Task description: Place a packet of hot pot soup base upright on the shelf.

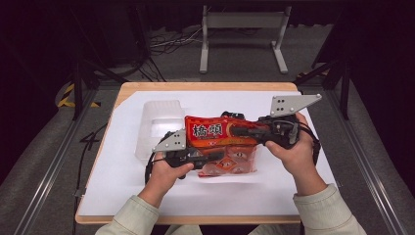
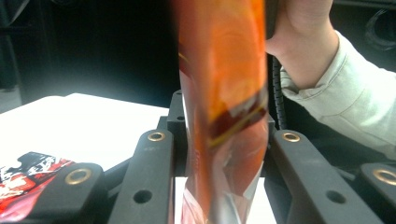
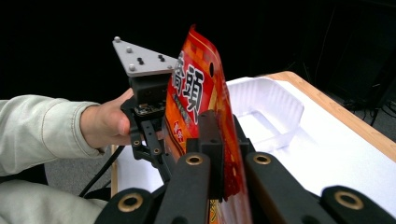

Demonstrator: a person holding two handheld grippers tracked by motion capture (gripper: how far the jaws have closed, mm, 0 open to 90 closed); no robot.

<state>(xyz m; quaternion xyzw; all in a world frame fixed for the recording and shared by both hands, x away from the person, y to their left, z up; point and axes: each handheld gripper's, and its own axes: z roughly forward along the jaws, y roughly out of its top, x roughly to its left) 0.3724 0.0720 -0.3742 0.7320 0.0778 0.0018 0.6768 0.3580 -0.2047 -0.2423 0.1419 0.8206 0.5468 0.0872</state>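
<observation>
Red snack bag [image 1: 220, 139] held up off white table sheet [image 1: 293, 186], just right of clear plastic tray [image 1: 159, 117]. Right gripper [image 3: 219, 154] clamped on bag's edge. Left gripper [image 2: 224, 154] straddles bag's other end, jaws narrow; whether pads press it, cannot tell. Second red packet [image 2: 28, 182] flat on sheet beside left gripper.

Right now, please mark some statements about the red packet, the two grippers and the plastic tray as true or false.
1. The right gripper is shut on the red packet. True.
2. The clear plastic tray holds the red packet. False: the packet is held up between the grippers, and the tray's visible part looks empty.
3. The red packet stands between the jaws of the left gripper. True.
4. The table's white sheet is blue. False: it is white.
</observation>
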